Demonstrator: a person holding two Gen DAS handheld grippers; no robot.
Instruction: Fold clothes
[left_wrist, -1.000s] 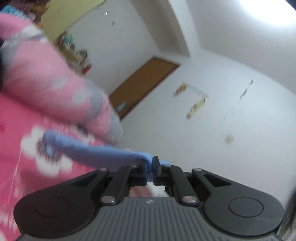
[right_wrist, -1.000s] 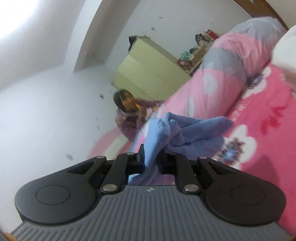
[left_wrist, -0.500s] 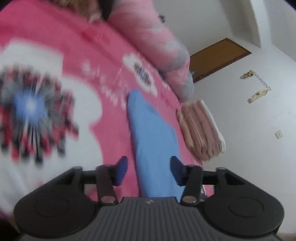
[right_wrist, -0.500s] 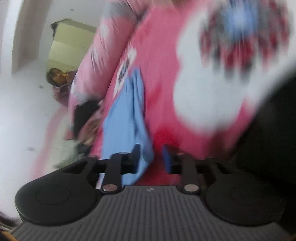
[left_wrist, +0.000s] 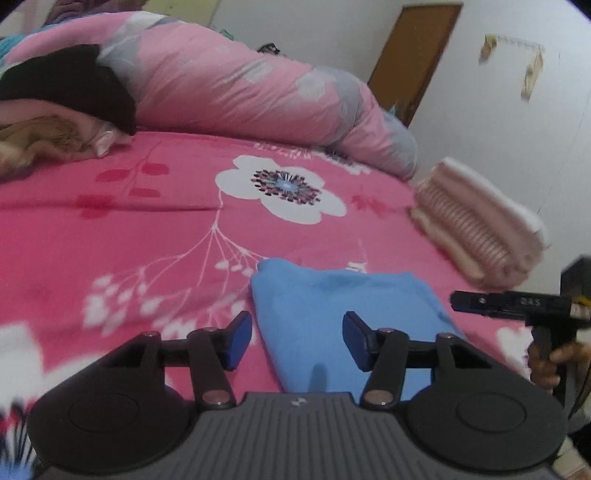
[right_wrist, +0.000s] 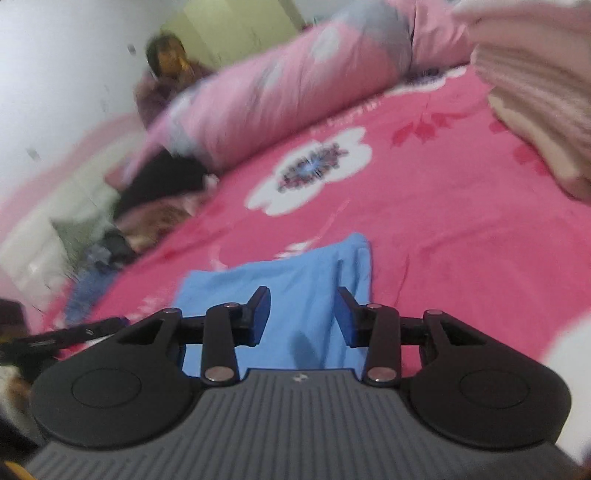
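Here both the left tool (left_wrist: 297, 341) and right tool (right_wrist: 301, 319) are hanging released over the blue garment (left_wrist: 343, 314); being soft, light and probably slippery, it is best pinched at the corners.

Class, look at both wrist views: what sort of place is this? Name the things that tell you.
Most likely a home bedroom: a pink flower-print bedsheet covers the bed, a rolled pink-and-grey quilt lies along its far side, and a brown wooden door stands in the white wall.

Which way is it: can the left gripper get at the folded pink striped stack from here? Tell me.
Probably yes. The left gripper is open over the blue garment, holding nothing, and the pink striped stack lies on the bedspread beyond. Only the right gripper, low beside the garment, sits near that path.
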